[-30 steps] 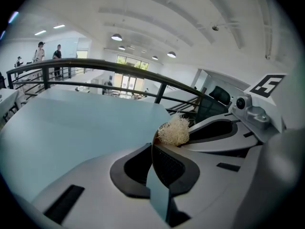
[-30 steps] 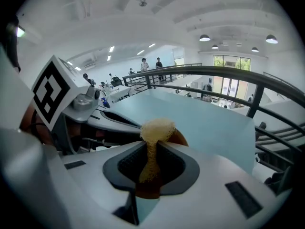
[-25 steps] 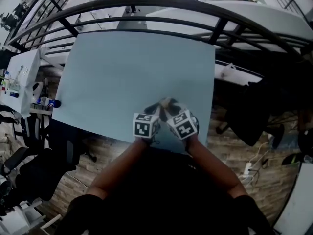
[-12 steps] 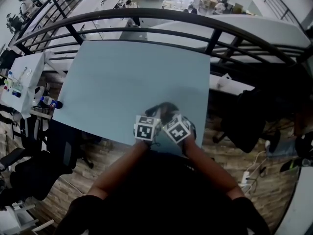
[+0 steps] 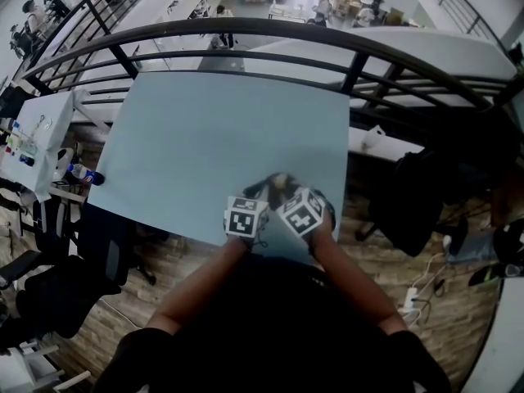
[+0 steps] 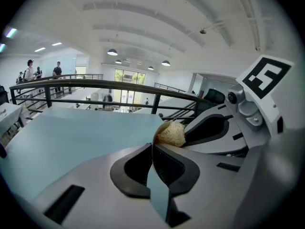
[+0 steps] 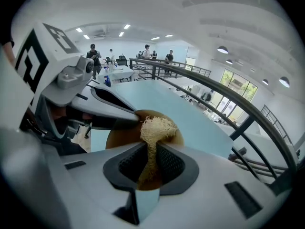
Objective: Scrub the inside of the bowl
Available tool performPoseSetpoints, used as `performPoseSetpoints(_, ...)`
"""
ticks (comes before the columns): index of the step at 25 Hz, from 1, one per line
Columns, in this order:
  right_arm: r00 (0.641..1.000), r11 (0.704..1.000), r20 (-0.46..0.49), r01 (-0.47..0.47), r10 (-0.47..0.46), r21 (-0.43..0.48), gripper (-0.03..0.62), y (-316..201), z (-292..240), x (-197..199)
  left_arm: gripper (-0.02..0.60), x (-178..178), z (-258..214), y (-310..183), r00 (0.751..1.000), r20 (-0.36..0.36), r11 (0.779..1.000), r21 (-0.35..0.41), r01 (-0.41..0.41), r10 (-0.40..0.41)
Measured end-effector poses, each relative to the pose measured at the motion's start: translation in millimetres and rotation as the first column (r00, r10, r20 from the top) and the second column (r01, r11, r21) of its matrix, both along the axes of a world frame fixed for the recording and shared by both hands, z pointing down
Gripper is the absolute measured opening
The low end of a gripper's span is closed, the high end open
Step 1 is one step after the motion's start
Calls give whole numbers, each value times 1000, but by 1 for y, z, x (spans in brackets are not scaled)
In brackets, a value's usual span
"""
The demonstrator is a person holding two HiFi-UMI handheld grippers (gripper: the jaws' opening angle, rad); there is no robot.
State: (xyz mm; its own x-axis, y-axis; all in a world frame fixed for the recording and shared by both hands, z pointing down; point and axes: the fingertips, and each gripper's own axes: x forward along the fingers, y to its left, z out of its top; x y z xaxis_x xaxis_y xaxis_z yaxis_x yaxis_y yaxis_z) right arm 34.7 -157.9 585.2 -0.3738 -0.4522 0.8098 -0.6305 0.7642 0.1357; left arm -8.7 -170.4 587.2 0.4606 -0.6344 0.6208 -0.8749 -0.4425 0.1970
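Observation:
A small brown bowl point(image 7: 119, 136) is held up just above the front edge of the pale blue table point(image 5: 205, 129). My left gripper point(image 6: 152, 149) is shut on the bowl's thin rim point(image 6: 154, 138). My right gripper point(image 7: 151, 163) is shut on a straw-coloured fibre scrubber point(image 7: 155, 127), whose bushy head sits inside the bowl. The scrubber point(image 6: 171, 133) also shows past the rim in the left gripper view. In the head view both grippers meet at the bowl point(image 5: 278, 182), the left gripper point(image 5: 264, 188) beside the right gripper point(image 5: 288, 190). Most of the bowl is hidden there.
A black railing point(image 5: 270, 29) curves behind the table. A side table with bottles point(image 5: 33, 137) stands at the left and a dark chair point(image 5: 409, 203) at the right. People stand far off on the floor beyond.
The right gripper shifted slightly left and back with the scrubber in the bowl. Both grips are unchanged, and the head camera tilted a little.

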Motion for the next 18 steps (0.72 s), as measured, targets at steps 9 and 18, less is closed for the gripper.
performPoseSetpoints(9, 992, 990, 16, 127, -126, -54, 66, 17, 6, -33, 11, 0, -17, -4, 1000, -23, 998, 57, -5, 6)
performPoseSetpoints(18, 997, 997, -41, 69, -70, -42, 66, 7, 4, -13, 11, -15, -6, -2, 1000, -24, 1000, 22, 16, -15)
